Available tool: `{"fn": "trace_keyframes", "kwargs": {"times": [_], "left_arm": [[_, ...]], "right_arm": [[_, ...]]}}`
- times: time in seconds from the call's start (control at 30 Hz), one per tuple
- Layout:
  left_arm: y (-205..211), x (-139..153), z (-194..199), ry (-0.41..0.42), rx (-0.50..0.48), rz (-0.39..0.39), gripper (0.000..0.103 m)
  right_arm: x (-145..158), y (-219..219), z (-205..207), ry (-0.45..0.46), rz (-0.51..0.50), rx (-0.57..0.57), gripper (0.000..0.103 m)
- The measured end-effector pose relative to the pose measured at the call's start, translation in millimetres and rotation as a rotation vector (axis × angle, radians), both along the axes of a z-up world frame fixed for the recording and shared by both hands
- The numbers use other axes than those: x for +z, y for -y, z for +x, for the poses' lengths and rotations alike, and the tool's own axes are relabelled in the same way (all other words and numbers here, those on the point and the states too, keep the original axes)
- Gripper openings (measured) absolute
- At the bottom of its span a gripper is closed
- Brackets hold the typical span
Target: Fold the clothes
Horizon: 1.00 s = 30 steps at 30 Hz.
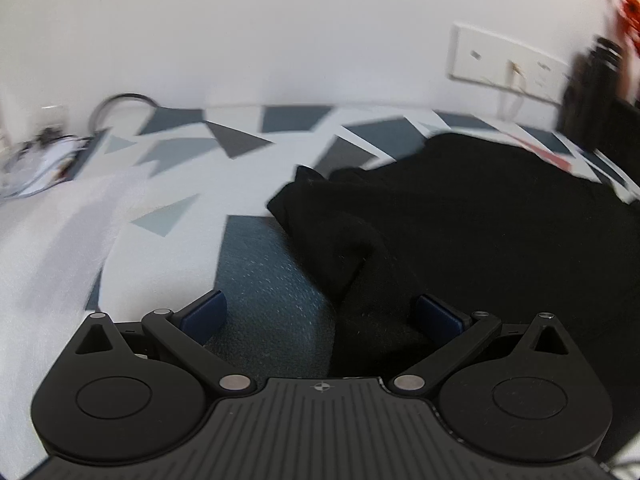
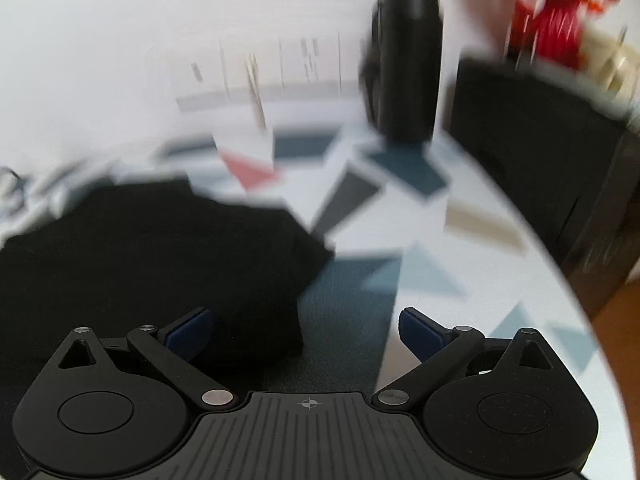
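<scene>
Fingers of left gripper spread wide, nothing between them, low over black garment heaped on patterned cloth. Right gripper likewise splayed, empty, at garment's right edge; view blurred.

Left tongs and right tongs: matte black ribbed housings, round discs, silver pivot screws, navy-blue fingertip pads.

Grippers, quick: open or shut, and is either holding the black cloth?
Left gripper: open, holding nothing; crumpled black cloth garment lies partly between its jaws.
Right gripper: open, holding nothing; garment corner sits between the jaws, ungripped.
</scene>
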<state>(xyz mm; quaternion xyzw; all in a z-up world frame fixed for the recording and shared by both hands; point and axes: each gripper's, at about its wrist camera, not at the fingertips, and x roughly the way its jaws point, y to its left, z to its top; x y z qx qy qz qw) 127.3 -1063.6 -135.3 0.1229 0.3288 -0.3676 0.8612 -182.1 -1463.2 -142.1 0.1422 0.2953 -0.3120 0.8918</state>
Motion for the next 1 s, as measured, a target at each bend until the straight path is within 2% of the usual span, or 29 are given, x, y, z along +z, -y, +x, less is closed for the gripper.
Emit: {"fn": "trace_keyframes", "kwargs": {"times": [0.03, 0.07, 0.1, 0.13, 0.17, 0.23, 0.27, 0.33, 0.37, 0.4, 0.47, 0.6, 0.77, 0.83, 1.0], "left_arm": [[-10, 5, -6, 0.031, -0.033, -0.038, 0.094], [-20, 10, -13, 0.063, -0.07, -0.073, 0.082], [-32, 16, -25, 0.098, -0.13, -0.095, 0.082], [-44, 22, -36, 0.133, -0.19, -0.117, 0.082], [-55, 28, -47, 0.164, -0.248, -0.137, 0.082], [-74, 35, -72, 0.178, -0.335, -0.149, 0.082], [-82, 35, -82, 0.164, -0.363, -0.152, 0.082], [-92, 31, -90, 0.121, -0.359, -0.14, 0.076], [-96, 28, -92, 0.099, -0.349, -0.13, 0.063], [-100, 25, -94, 0.076, -0.337, -0.123, 0.044], [-102, 18, -89, 0.018, -0.294, -0.127, 0.037], [-105, 5, -73, -0.103, -0.223, -0.185, 0.037], [-113, 1, -55, -0.251, -0.18, -0.349, 0.039], [-110, 3, -56, -0.244, -0.192, -0.363, 0.042], [-106, 13, -60, -0.207, -0.227, -0.37, 0.047]], "right_arm": [[6, -9, -13, 0.038, -0.035, 0.024, 0.099], [12, -18, -25, 0.075, -0.071, 0.048, 0.099], [15, -28, -39, 0.102, -0.108, 0.08, 0.094], [17, -40, -52, 0.111, -0.144, 0.112, 0.083], [15, -47, -60, 0.102, -0.156, 0.14, 0.077], [11, -63, -76, 0.084, -0.179, 0.198, 0.059], [9, -70, -83, 0.074, -0.187, 0.225, 0.053], [-1, -80, -91, 0.049, -0.173, 0.258, 0.033], [-5, -83, -91, 0.042, -0.169, 0.263, 0.031], [-9, -84, -91, 0.041, -0.161, 0.26, 0.03], [-16, -87, -91, 0.04, -0.144, 0.254, 0.027], [-26, -88, -93, 0.062, -0.105, 0.24, 0.023], [-35, -91, -94, 0.043, -0.127, 0.256, 0.015], [-35, -92, -96, 0.046, -0.135, 0.256, 0.011], [-36, -92, -99, 0.065, -0.128, 0.243, 0.01]]}}
